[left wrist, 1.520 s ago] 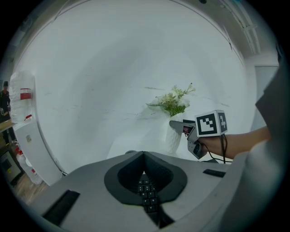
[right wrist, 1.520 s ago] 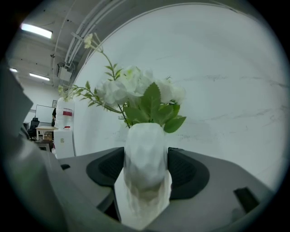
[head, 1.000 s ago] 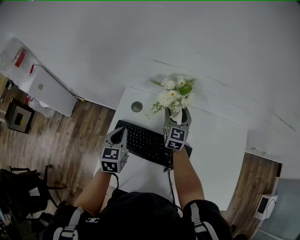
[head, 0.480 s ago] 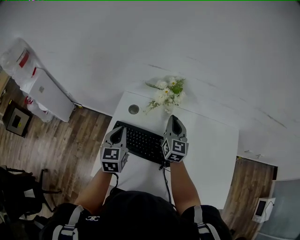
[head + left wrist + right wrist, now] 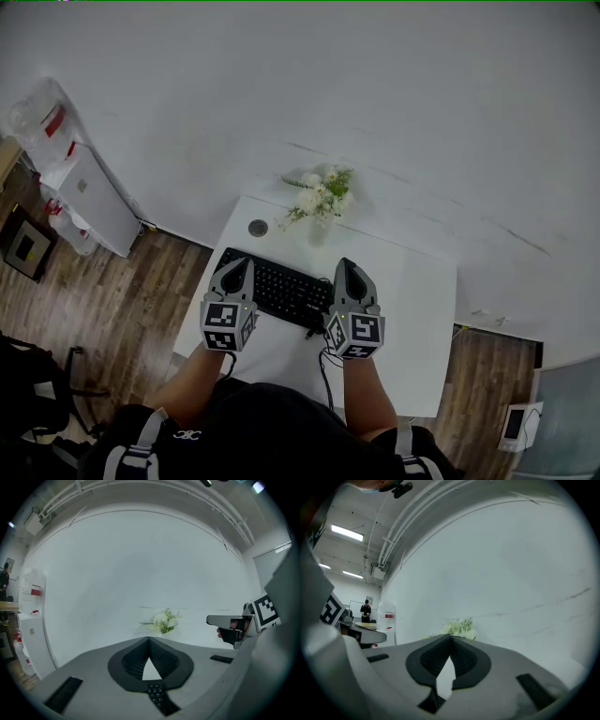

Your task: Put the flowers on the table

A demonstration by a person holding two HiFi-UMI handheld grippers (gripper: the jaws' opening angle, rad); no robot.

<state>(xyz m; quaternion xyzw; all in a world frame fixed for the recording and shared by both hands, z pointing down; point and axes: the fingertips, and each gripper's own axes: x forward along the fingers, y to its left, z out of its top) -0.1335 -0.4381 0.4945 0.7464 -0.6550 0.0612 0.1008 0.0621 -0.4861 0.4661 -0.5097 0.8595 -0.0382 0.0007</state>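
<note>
A bunch of white flowers with green leaves [image 5: 321,190] stands in a pale vase at the far edge of the white table [image 5: 414,302], against the wall. It also shows as the flowers [image 5: 162,619] and the flowers [image 5: 458,626] straight ahead in both gripper views. My right gripper [image 5: 346,266] hovers over the near right end of the black keyboard [image 5: 277,286], well short of the vase, shut with nothing between its jaws [image 5: 451,637]. My left gripper [image 5: 236,265] is over the keyboard's left end, also shut and empty [image 5: 149,640].
A round cable hole [image 5: 258,228] lies in the table left of the vase. A white cabinet [image 5: 89,192] stands on the wooden floor at the left, with a dark bag [image 5: 28,389] nearer me. A person [image 5: 366,610] stands far off.
My right gripper has let go of the vase, drawn back toward me over the keyboard, and its jaws have shut. The flowers stay standing at the table's far edge. The left gripper has hardly moved.
</note>
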